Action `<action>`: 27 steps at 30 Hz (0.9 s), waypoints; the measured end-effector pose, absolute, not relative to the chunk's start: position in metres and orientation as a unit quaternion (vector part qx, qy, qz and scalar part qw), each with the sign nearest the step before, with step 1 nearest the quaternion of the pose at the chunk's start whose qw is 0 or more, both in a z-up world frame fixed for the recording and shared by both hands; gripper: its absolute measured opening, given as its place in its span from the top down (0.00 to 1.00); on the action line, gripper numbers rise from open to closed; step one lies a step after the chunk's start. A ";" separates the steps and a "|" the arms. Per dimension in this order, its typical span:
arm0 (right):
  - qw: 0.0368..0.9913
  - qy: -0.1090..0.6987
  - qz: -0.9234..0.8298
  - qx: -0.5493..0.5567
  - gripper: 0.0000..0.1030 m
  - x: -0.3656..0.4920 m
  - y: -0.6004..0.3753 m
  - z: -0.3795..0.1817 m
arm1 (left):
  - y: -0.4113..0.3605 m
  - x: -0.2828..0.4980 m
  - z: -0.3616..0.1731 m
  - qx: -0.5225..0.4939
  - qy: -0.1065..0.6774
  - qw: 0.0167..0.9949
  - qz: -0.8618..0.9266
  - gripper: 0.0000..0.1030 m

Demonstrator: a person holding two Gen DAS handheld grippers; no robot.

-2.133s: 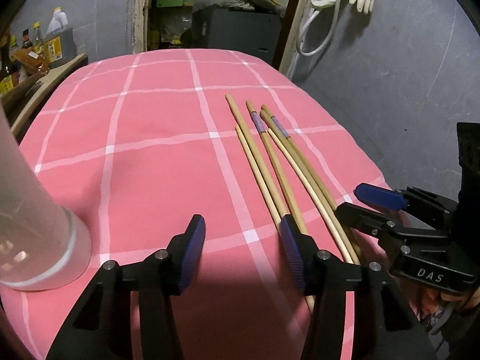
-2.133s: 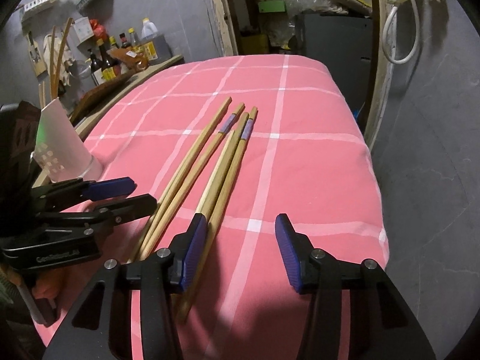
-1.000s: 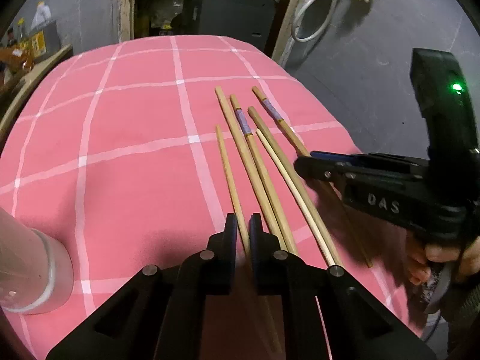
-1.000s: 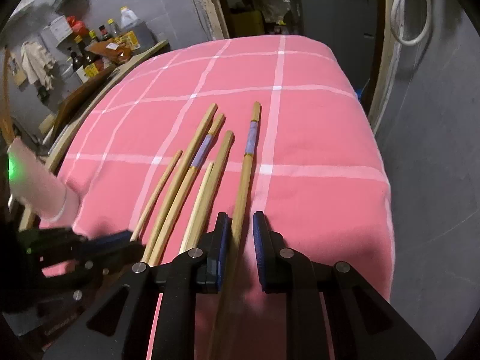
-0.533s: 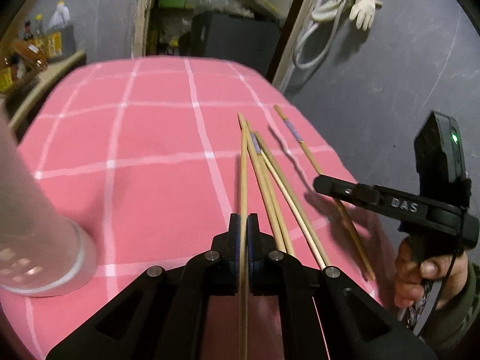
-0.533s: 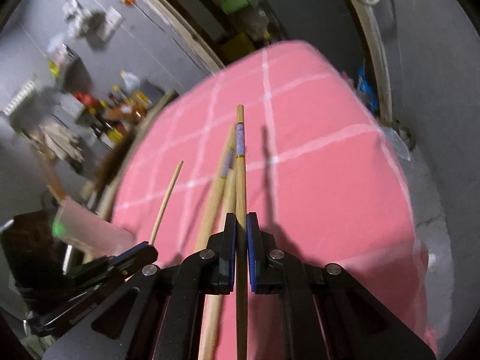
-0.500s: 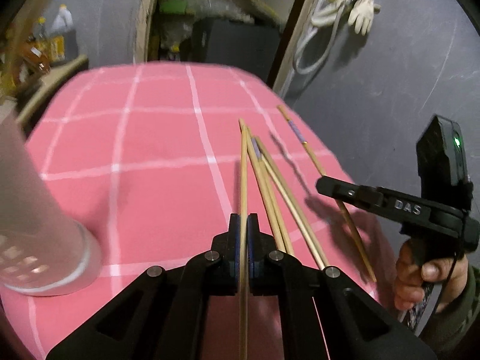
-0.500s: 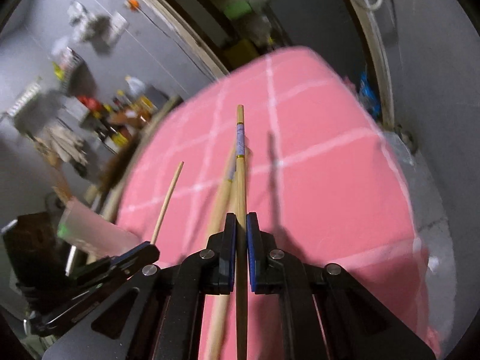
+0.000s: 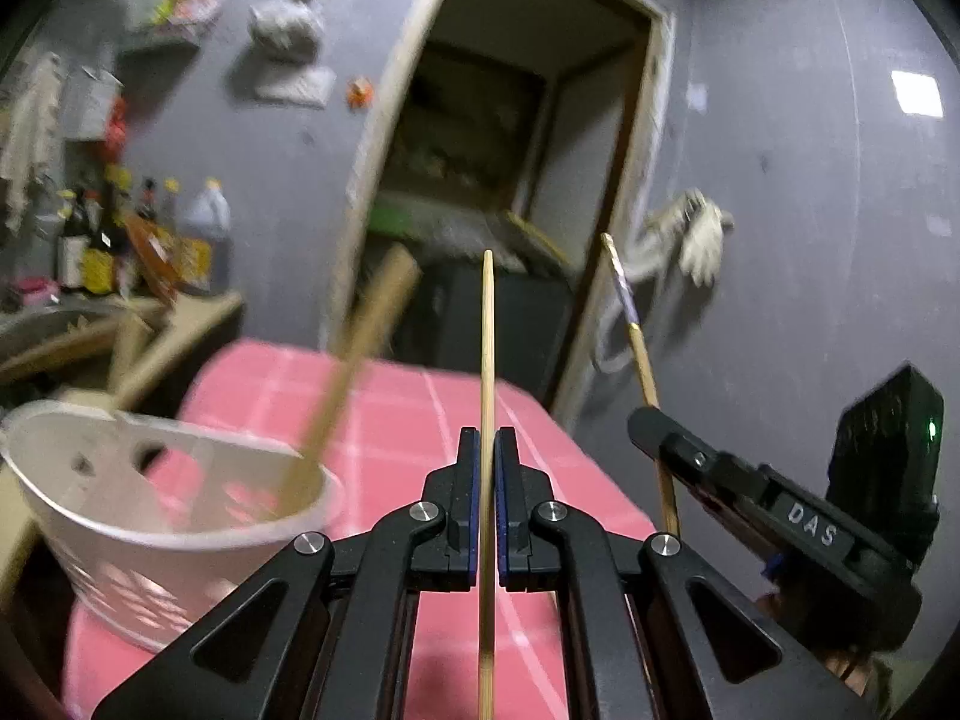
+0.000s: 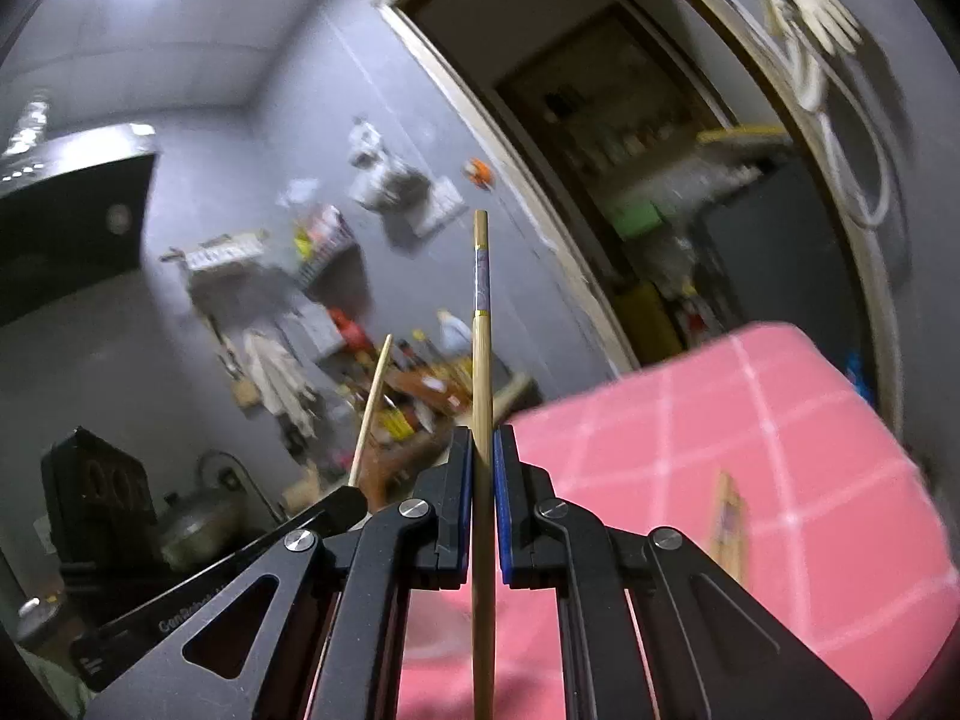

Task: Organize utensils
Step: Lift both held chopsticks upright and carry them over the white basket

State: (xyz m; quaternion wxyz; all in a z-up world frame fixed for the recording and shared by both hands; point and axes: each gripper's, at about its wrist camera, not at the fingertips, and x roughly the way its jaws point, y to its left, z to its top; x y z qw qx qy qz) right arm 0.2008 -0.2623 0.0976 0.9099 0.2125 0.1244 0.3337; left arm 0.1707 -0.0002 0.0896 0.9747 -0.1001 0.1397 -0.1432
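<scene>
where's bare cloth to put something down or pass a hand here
Left wrist view: bare pink checked cloth between the white holder and the far edge. Right wrist view: open squares right of the chopstick lying on the cloth. Crowded: the holder's mouth, with wooden utensils sticking out.

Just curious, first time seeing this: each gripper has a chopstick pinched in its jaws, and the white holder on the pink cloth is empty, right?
Not empty. In the left wrist view the white holder already has a chopstick leaning in it. The rest holds: the left gripper and right gripper each pinch one.
</scene>
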 end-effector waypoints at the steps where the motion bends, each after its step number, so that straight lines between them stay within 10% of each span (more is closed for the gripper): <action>1: 0.910 0.112 0.338 0.214 0.95 0.201 -0.254 0.101 | 0.010 0.168 0.095 -0.105 0.126 0.977 -0.133 0.97; 27: 0.923 -0.028 0.339 0.180 0.95 0.230 -0.113 0.111 | 0.199 0.191 0.098 -0.226 0.014 0.971 0.072 0.97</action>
